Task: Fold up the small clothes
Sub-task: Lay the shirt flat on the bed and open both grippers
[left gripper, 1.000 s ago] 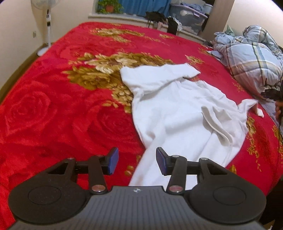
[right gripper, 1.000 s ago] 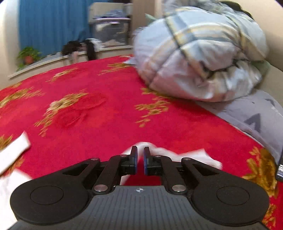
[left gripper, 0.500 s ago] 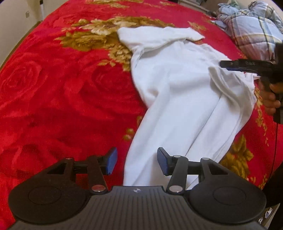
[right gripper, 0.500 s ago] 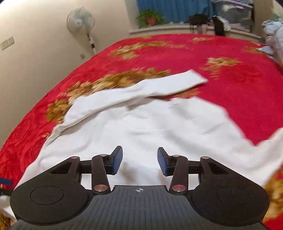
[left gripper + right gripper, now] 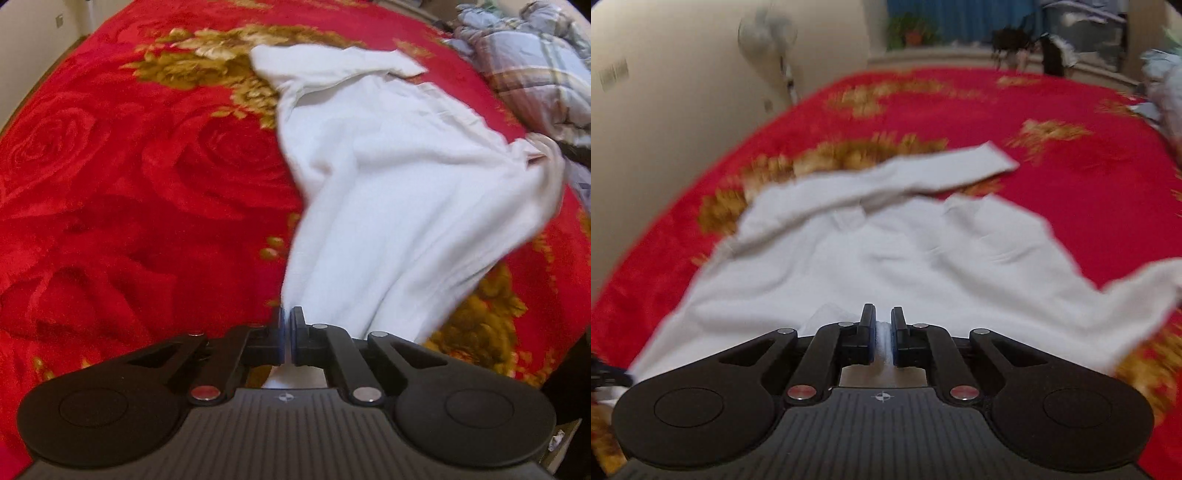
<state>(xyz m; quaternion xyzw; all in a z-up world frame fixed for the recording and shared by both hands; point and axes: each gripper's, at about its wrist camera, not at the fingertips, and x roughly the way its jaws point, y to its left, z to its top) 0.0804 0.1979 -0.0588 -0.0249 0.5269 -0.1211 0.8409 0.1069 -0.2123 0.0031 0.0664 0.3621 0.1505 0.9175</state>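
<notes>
A white long-sleeved garment [image 5: 399,177] lies spread across a bed covered by a red blanket [image 5: 129,177] patterned with gold flowers. The left gripper [image 5: 287,332] has its two black fingers pressed together, pinching the garment's near edge. The right gripper [image 5: 883,334] is closing, with a fold of the white cloth caught between its blue pads [image 5: 872,341]. One sleeve [image 5: 923,166] stretches flat across the far side of the garment; another sleeve trails off toward the right. A crumpled plaid quilt [image 5: 535,70] sits at the bed's far right corner. A standing fan [image 5: 768,40] is against the cream wall, blurred.
</notes>
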